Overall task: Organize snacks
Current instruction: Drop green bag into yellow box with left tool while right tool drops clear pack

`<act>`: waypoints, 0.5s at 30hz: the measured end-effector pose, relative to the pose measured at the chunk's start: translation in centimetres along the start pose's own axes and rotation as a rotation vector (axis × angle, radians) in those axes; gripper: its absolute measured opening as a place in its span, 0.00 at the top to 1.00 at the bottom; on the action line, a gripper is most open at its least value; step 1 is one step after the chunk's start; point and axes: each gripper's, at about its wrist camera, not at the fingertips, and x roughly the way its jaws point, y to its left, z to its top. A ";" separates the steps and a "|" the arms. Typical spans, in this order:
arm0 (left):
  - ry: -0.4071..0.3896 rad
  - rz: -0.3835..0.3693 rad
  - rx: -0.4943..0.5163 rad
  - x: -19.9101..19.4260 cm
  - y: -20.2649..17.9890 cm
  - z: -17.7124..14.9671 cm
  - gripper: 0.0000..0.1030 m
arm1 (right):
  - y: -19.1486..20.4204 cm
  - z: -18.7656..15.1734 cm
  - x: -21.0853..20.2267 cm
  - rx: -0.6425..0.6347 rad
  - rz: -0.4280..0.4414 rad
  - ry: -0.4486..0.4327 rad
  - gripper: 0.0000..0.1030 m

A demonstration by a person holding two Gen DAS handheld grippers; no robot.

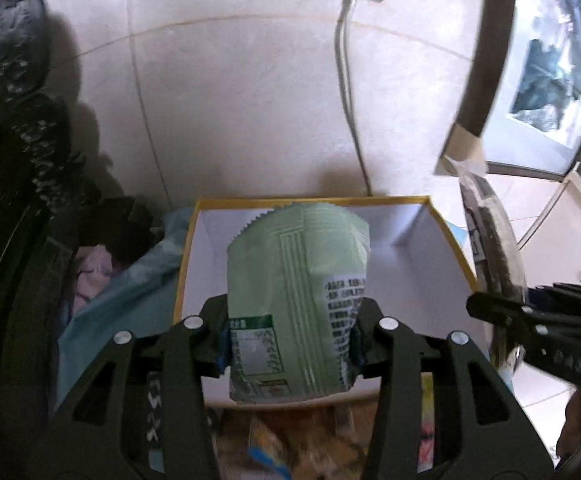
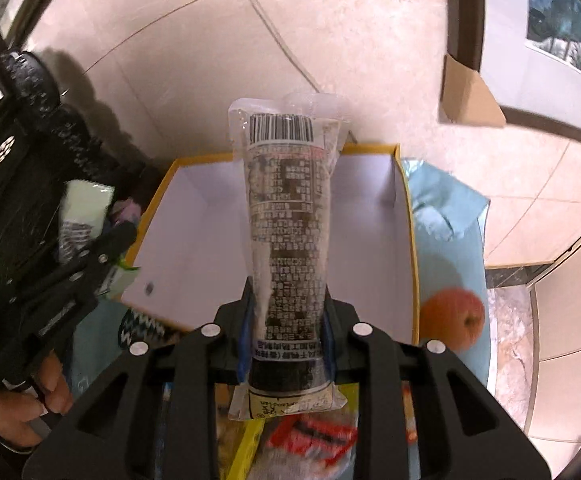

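My left gripper (image 1: 290,336) is shut on a pale green snack bag (image 1: 298,292), held upright over a white box with a yellow rim (image 1: 410,264). In the right wrist view my right gripper (image 2: 286,344) is shut on a long clear packet of dark snack (image 2: 286,216) with a barcode at its far end, raised above the same box (image 2: 362,240). The box interior looks bare. The right gripper with its packet shows at the right edge of the left wrist view (image 1: 530,316). The left gripper with the green bag (image 2: 86,216) appears at the left of the right wrist view.
Several loose snack packets (image 2: 310,436) lie below the grippers on a light blue cloth (image 2: 446,216). An orange fruit (image 2: 454,316) sits to the right of the box. A tiled wall with a socket and white cable (image 1: 346,80) stands behind. A cardboard flap (image 2: 470,96) juts in at upper right.
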 end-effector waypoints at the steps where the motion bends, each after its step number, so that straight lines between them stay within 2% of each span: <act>1: 0.007 0.010 -0.008 0.9 0.1 0.6 0.44 | -0.1 0.2 0.3 0.004 -0.007 0.013 0.62; 2: 0.021 0.024 -0.025 1.7 0.3 1.0 0.26 | -0.4 0.7 0.9 -0.001 -0.043 0.026 0.58; 3: 0.027 0.027 -0.044 2.1 0.6 1.2 0.18 | -0.6 0.3 0.9 -0.007 -0.067 0.028 0.57; 5: 0.039 0.002 -0.096 2.6 1.5 1.5 0.15 | -1.4 0.4 0.9 -0.003 -0.099 0.027 0.54; 7: 0.046 -0.013 -0.120 2.5 2.4 0.9 0.14 | -2.0 0.1 0.9 0.006 -0.091 0.022 0.52; 12: 0.044 0.008 -0.156 1.3 4.4 -0.9 0.12 | -2.7 -0.4 0.3 -0.014 -0.104 -0.011 0.47; 14: 0.053 0.021 -0.168 0.9 4.8 -1.8 0.12 | -2.3 -0.1 -0.2 -0.077 -0.160 -0.030 0.38; 15: 0.068 0.032 -0.164 0.6 4.7 -2.5 0.12 | -1.5 0.4 -0.3 -0.113 -0.193 -0.040 0.37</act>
